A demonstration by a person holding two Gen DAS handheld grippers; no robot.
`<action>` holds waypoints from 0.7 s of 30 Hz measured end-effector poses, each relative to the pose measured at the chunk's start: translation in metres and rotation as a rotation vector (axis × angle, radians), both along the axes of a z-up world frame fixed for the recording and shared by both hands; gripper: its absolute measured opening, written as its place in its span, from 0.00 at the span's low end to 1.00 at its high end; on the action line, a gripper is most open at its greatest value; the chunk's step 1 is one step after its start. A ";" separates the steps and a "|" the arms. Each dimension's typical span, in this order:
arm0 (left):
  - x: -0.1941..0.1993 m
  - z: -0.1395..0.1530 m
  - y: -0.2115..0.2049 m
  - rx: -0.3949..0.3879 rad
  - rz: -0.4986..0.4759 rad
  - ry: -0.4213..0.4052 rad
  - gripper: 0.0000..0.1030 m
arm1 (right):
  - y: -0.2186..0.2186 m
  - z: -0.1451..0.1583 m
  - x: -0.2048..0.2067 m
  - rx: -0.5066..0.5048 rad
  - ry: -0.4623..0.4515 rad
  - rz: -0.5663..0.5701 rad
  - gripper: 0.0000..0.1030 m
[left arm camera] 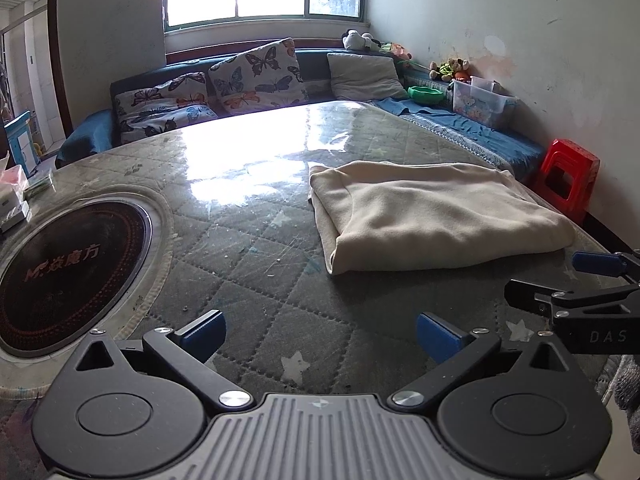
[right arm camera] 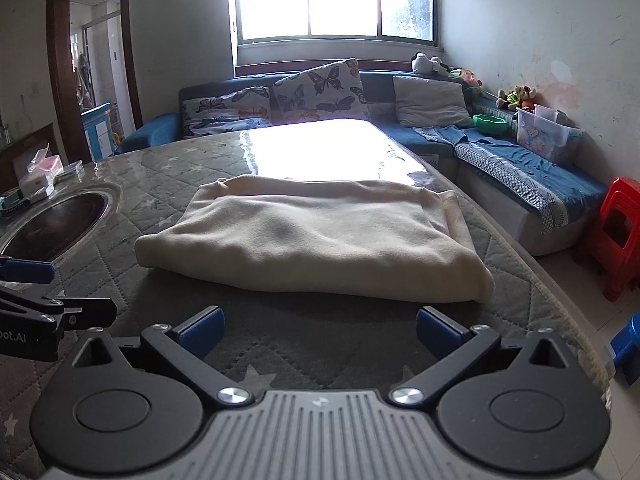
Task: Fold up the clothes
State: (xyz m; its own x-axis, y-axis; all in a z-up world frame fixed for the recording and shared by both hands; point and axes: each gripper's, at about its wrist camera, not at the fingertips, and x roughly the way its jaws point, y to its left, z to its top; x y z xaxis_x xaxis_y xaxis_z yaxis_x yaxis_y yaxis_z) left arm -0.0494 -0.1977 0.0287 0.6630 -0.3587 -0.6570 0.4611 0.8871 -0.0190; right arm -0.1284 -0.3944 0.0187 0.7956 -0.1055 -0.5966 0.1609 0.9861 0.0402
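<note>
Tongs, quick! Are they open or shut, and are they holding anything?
Left tongs: open, holding nothing.
Right tongs: open, holding nothing; the folded cream garment lies on the table ahead.

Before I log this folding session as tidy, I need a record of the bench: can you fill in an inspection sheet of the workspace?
Surface: quilted table cover under clear film, scratched, strong window glare at the far end; round black cooktop set into it.
Job's things: cream garment lies folded in a flat stack on the table, touched by neither gripper.
Clutter: small boxes and packets at the left edge of the table.
Grippers: left gripper and right gripper both empty, jaws wide apart, short of the garment.
Cables: nothing seen.
Surroundings: blue sofa with butterfly cushions, soft toys, clear storage bin, red stool, open doorway on the left.
</note>
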 end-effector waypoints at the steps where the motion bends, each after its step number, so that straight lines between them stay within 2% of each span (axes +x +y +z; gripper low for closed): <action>1: -0.001 0.000 0.000 -0.001 0.000 -0.001 1.00 | 0.001 0.000 0.000 0.000 0.001 0.001 1.00; 21: -0.015 0.006 -0.003 0.001 0.001 -0.025 1.00 | 0.007 0.004 -0.011 -0.008 -0.016 0.005 1.00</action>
State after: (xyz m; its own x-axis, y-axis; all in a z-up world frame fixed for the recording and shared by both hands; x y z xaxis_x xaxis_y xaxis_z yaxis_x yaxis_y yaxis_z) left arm -0.0648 -0.2005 0.0348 0.6792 -0.3578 -0.6409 0.4609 0.8874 -0.0070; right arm -0.1395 -0.3876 0.0226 0.8053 -0.1066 -0.5832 0.1558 0.9872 0.0346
